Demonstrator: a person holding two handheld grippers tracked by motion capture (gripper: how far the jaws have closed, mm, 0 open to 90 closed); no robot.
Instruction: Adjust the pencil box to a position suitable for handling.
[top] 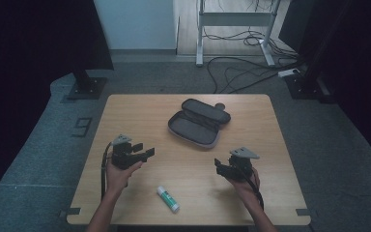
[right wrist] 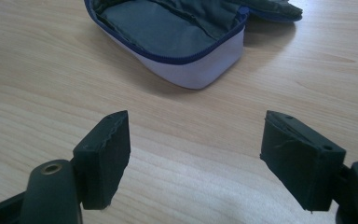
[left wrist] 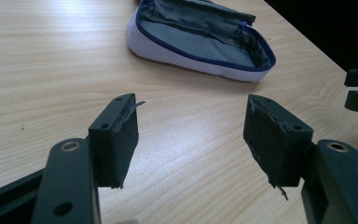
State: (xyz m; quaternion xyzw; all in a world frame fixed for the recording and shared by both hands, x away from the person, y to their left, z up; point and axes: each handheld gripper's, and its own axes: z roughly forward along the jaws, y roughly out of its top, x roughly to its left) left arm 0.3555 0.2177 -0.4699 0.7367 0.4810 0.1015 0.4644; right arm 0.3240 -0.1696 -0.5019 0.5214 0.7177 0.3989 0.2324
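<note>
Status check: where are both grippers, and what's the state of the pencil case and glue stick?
Left gripper and right gripper open, empty, above the table. Pencil case unzipped, lying open mid-table. Glue stick at near edge, untouched. Nothing in the way.

An open pouch (top: 199, 122) lies mid-table (top: 270, 125), a glue stick (top: 168, 198), probably, nearer the person.

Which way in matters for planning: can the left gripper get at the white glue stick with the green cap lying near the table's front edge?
Probably yes. The left gripper is open and empty, and bare wooden table lies between it and the glue stick.
</note>
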